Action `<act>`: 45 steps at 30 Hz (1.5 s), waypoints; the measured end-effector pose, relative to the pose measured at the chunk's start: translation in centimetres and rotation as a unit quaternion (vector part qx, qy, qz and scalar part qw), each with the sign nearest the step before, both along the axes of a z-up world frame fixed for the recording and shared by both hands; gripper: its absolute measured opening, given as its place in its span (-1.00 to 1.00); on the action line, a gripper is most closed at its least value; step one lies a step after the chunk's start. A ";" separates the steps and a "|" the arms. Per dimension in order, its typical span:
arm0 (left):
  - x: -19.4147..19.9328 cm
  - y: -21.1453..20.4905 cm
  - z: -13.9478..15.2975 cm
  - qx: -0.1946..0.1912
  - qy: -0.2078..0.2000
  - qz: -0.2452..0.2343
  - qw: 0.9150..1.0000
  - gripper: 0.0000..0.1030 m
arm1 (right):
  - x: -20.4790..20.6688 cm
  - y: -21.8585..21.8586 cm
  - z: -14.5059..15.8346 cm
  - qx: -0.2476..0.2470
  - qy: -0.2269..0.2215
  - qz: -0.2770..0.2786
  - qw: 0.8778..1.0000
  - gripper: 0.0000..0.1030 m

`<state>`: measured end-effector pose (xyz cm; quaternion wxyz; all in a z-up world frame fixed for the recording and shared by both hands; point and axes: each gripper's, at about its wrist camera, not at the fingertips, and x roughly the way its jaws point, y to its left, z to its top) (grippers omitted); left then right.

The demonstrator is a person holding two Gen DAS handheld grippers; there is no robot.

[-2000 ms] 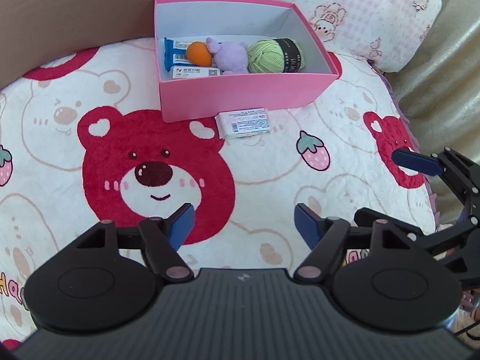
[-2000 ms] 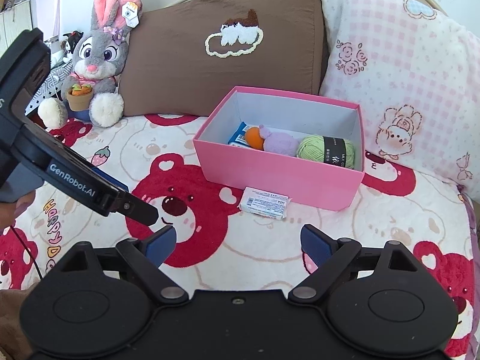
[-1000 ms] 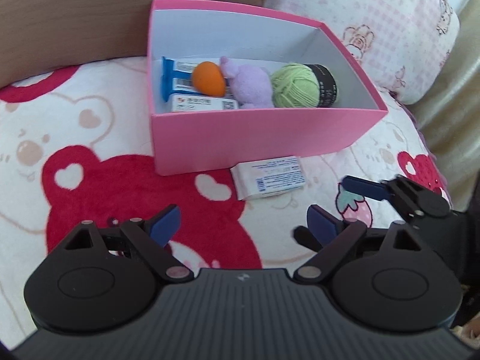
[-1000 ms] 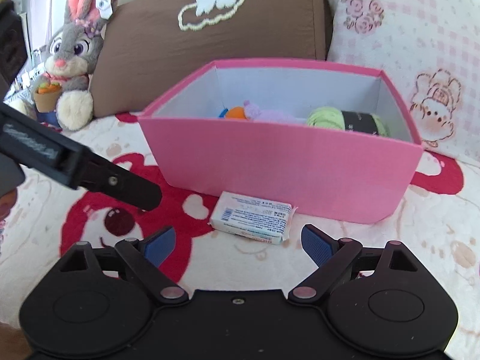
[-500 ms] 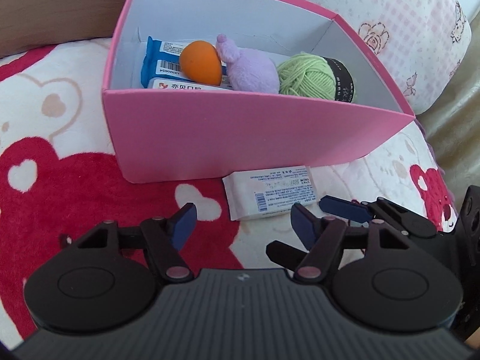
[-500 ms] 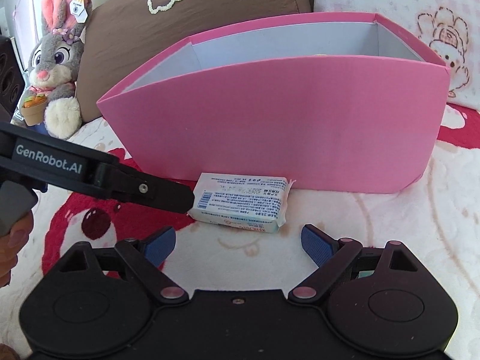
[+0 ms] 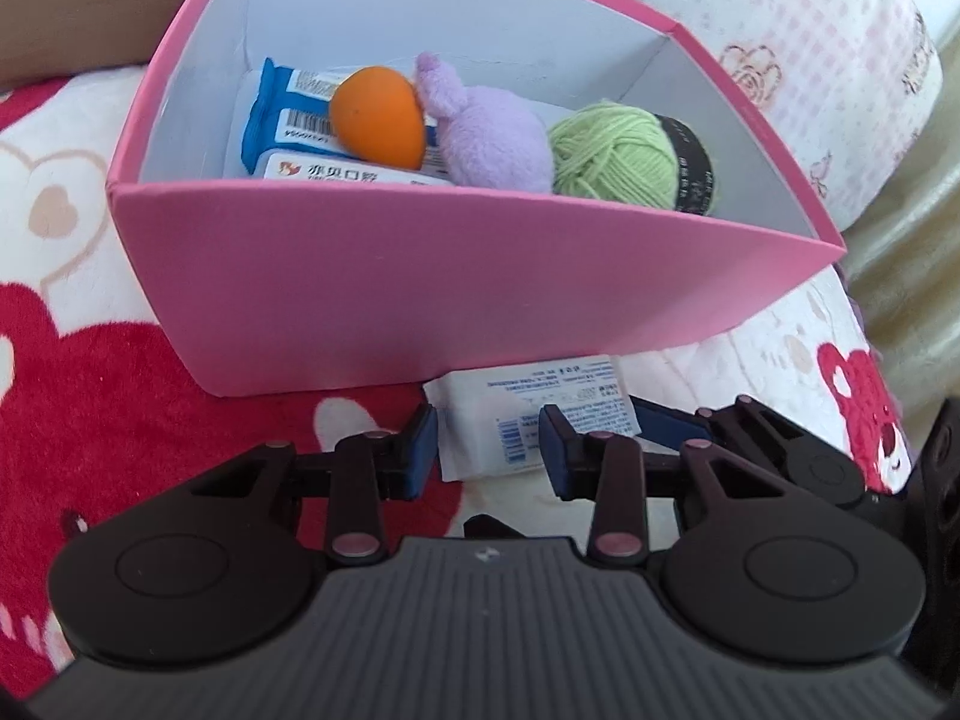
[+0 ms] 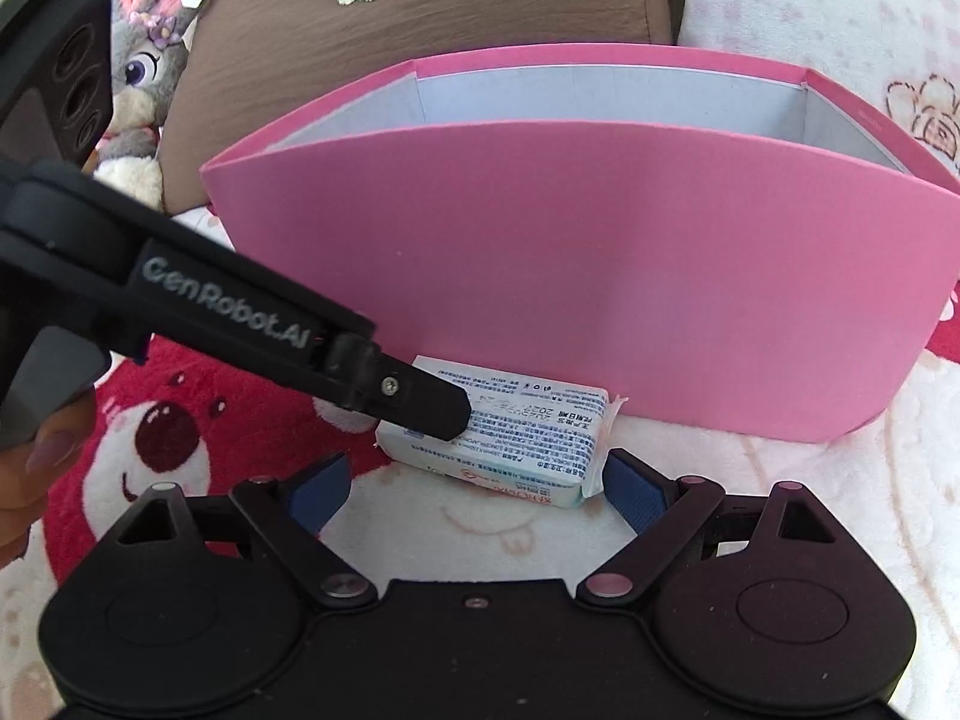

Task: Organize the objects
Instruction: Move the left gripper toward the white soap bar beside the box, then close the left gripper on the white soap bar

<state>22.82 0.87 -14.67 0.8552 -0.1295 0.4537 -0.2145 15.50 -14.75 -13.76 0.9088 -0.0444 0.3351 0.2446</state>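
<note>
Tissues in a white pack (image 7: 528, 420) lie on the bed, right against the pink box (image 7: 420, 294). The left tool (image 7: 489, 450) is closing around the pack. The right tool (image 8: 474, 483) waits open beside it. It looks light, soft and squashy; pinch its short sides.

A box (image 7: 420, 276) stands on a blanket (image 7: 72, 360), with pillows (image 8: 420, 0) behind it. In the box, from left to right in the left wrist view, lie packets (image 7: 288, 120), a ball (image 7: 378, 117) resting on them, a plush (image 7: 486, 138) and yarn (image 7: 624, 156). A pack (image 8: 516, 438) lies on the blanket just before the box's front wall. A rabbit toy (image 8: 144, 60) sits left of the pillows in the right wrist view.
</note>
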 end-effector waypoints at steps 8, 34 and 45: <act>-0.2 0.1 -0.5 -0.030 0.017 -0.008 0.999 -0.30 | -0.6 0.4 -0.4 -0.031 -0.015 -0.012 0.999 0.69; -4.4 -0.6 1.1 -0.029 0.047 -0.064 0.996 -0.30 | -4.0 -1.2 0.9 0.002 0.026 -0.045 0.999 0.61; -6.6 -0.2 2.7 -0.032 0.050 -0.087 0.994 -0.21 | -6.6 -1.5 2.2 0.008 0.034 -0.038 0.999 0.61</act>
